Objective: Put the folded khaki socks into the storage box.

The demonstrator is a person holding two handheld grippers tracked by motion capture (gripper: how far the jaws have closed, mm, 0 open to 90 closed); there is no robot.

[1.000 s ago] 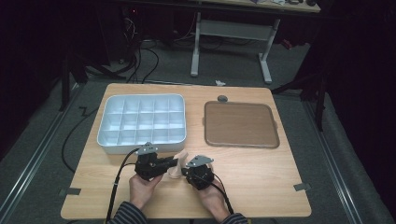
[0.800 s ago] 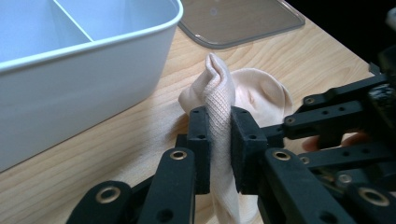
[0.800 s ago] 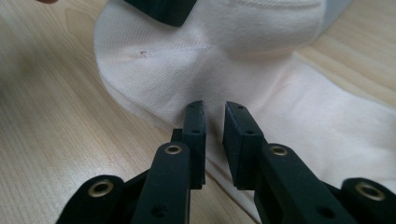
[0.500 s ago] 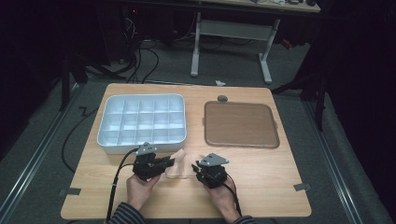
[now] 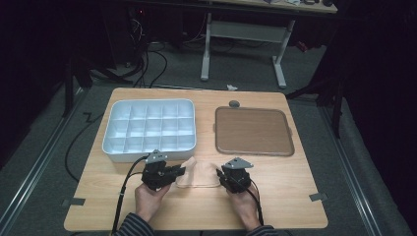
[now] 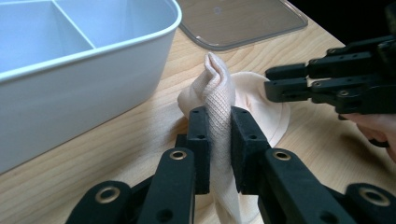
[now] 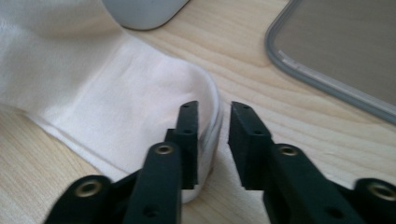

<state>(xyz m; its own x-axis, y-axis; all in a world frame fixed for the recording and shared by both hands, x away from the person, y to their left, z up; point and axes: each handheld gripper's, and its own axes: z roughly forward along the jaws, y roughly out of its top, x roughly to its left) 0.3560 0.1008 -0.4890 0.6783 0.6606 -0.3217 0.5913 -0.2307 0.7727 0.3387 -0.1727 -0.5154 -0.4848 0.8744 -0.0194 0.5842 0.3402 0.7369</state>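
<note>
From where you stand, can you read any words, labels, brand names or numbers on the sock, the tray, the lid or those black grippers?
None: no readable text in any view.
Sock: plain peach knit, no print.
White divided tray: bare plastic, no label.
Brown lid: unmarked; the small round mark near its edge is too blurred to read.
Left gripper and right gripper: black jaws with rivets, no lettering.
</note>
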